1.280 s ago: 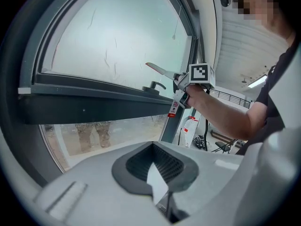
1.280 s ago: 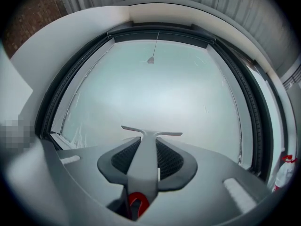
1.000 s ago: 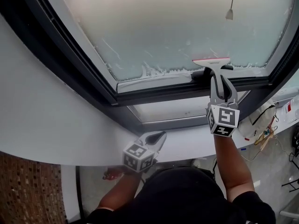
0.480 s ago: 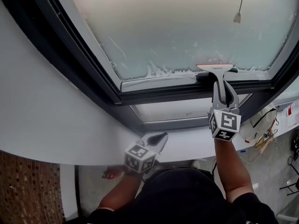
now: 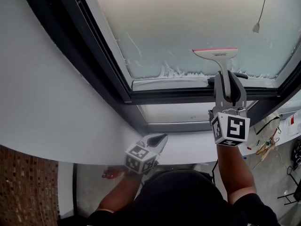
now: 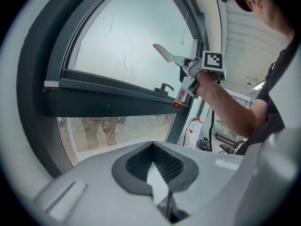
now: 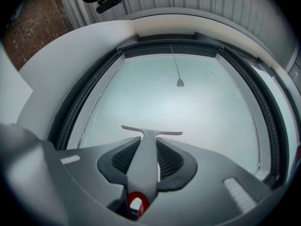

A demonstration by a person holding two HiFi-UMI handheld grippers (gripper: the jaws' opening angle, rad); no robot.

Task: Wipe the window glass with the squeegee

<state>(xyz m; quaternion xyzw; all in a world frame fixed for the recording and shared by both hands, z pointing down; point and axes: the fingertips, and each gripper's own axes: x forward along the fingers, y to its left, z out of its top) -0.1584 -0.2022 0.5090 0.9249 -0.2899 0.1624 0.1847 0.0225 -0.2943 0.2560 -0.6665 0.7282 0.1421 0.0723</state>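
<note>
The squeegee [image 5: 215,52], with a white handle and a red-edged blade, stands upright against the frosted, soapy window glass [image 5: 188,22]. Its blade lies across the pane a little above the bottom frame. My right gripper [image 5: 229,78] is shut on the squeegee's handle, and in the right gripper view the handle [image 7: 146,149] runs up between the jaws to the blade. The left gripper view shows the squeegee [image 6: 162,53] and right gripper [image 6: 190,69] from the side. My left gripper [image 5: 157,139] is shut on nothing and hangs low by the white sill [image 5: 188,147].
Foam [image 5: 174,72] clings along the pane's lower edge. A black window handle [image 5: 240,74] sticks out beside the right gripper. A pull cord with a weight [image 5: 256,27] hangs before the glass. Below is a smaller clear pane [image 5: 188,112]. Cables [image 5: 268,140] lie at right.
The right gripper has lifted the squeegee from the pane's bottom edge to a little higher on the glass. The left gripper has stayed by the sill.
</note>
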